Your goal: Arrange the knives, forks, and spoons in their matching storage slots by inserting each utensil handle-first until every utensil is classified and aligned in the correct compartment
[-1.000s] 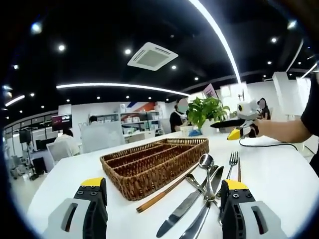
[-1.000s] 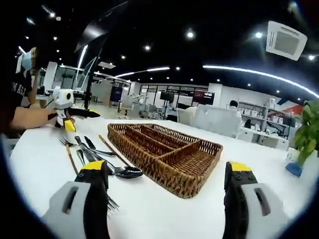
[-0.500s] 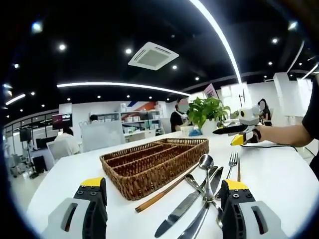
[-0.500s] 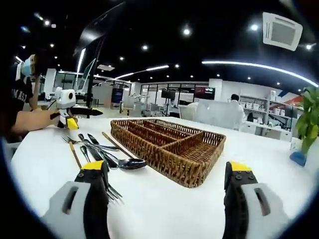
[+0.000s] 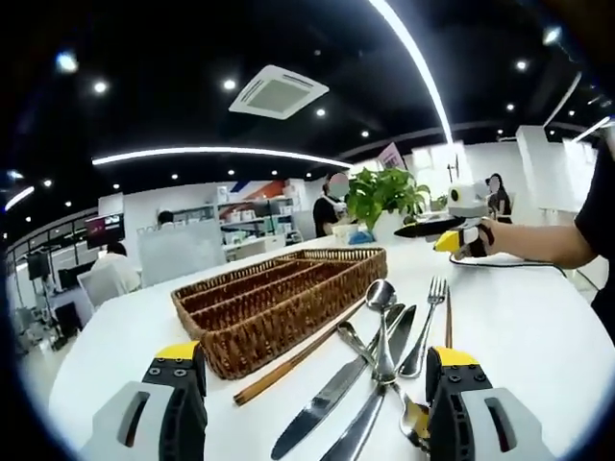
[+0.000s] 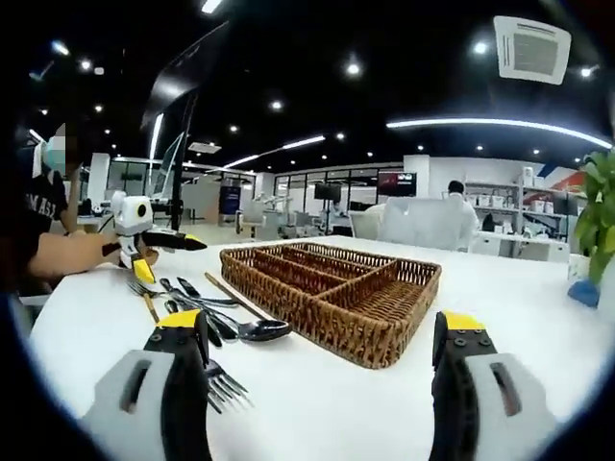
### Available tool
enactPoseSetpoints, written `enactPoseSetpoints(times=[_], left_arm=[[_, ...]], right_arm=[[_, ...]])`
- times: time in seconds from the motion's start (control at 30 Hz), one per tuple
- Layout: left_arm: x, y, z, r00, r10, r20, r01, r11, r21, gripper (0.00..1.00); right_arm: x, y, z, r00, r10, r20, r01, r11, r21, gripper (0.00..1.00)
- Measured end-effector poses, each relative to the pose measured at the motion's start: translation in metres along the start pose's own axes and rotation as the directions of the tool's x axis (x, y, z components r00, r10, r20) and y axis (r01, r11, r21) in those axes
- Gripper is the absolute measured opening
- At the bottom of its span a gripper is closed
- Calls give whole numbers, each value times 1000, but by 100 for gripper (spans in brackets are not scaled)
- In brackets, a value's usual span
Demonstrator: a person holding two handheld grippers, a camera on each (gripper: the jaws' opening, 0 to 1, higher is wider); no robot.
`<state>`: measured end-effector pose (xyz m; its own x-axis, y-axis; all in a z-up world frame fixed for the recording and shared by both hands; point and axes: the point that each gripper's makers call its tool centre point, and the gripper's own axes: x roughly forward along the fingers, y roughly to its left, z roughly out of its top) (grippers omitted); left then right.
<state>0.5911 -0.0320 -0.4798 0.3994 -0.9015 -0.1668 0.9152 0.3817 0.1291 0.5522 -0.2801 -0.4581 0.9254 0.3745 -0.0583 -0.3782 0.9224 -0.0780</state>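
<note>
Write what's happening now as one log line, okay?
left hand-held gripper: open, empty | right hand-held gripper: open, empty | wicker tray: empty | cutlery pile: beside tray on table

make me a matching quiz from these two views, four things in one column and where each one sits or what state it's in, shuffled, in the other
Things:
1. wicker tray
2. spoon
3. potted plant
4. left gripper

Places or states:
A. open, nothing between its fingers
B. lying in the utensil pile on the table, beside the tray
C. on the table with its compartments bare
D. at the far end of the table, beyond the tray

Pairs: 1-C, 2-B, 3-D, 4-A
</note>
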Motion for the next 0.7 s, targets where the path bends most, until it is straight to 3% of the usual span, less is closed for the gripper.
enactPoseSetpoints(times=[0.17,0.43,0.5,0.53,0.7], left_arm=[[11,-7,8,997,-41,-64,43,999,32,100],[37,-13,51,993,-107,-60,110,992,57,99],[45,-25,45,978,-169,-120,176,983,50,99],[48,-26,45,977,-171,-126,180,982,64,99],[63,-33,44,974,-200,-106,204,979,24,96]], right_arm=[[-2,-3,4,1000,-12,15,13,1000,-18,100],[-1,-3,0,1000,-8,7,8,1000,-16,100],[-2,-4,0,1000,-11,6,12,1000,-21,100],[-2,-5,1,1000,-13,10,13,1000,-23,100],[-3,-7,3,1000,-17,23,18,1000,-24,100]])
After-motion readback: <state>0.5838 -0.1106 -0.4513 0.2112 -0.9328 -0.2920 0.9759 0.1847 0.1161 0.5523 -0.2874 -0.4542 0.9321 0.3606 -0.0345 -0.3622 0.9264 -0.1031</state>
